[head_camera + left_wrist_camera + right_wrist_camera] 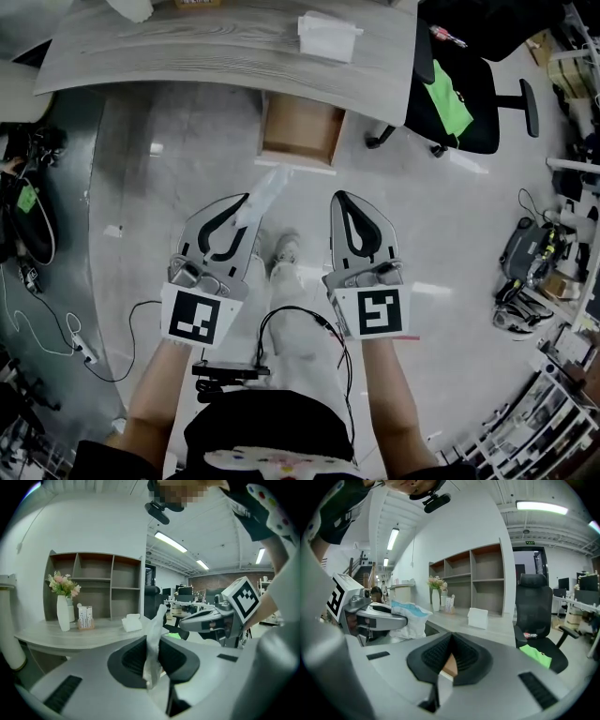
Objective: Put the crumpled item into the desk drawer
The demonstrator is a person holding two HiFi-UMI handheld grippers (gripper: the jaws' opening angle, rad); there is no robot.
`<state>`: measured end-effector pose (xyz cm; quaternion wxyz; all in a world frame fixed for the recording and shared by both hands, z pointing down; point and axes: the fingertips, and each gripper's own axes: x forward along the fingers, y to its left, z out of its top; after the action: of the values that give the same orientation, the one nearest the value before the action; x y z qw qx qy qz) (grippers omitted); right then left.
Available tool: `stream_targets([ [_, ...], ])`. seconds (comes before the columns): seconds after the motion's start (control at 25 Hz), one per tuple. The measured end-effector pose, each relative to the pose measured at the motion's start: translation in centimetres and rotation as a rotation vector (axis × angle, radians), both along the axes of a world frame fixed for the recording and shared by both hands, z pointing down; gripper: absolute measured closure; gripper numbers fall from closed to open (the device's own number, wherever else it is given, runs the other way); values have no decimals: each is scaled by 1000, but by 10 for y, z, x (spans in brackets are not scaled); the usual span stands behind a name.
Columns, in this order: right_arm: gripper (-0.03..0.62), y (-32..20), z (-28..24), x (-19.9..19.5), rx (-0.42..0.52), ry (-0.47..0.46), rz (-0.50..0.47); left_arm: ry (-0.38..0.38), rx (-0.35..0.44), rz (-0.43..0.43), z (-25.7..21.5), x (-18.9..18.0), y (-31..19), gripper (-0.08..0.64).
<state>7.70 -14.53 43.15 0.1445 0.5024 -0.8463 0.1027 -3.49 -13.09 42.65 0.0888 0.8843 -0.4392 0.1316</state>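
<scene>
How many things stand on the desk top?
3: a vase of flowers at the left, a small printed box beside it, a white packet further right. More may be hidden.

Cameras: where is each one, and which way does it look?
Head view: on the person's head, looking steeply down at the open drawer; forearms and legs show.
Left gripper view: on the left gripper, facing the desk; its jaws pinch the crumpled item.
Right gripper view: on the right gripper, facing the shelf; jaws shut, empty.
Both gripper views share the vase and the person.
</scene>
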Motion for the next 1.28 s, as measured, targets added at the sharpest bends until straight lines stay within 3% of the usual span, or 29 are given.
stream_targets([
  [0.32, 588, -10, 48, -2, -24, 38, -28, -51, -8, 54, 44, 8, -8, 499],
  [1.28, 588, -39, 165, 13, -127, 31, 68, 20, -122, 13, 183, 32, -81, 499],
])
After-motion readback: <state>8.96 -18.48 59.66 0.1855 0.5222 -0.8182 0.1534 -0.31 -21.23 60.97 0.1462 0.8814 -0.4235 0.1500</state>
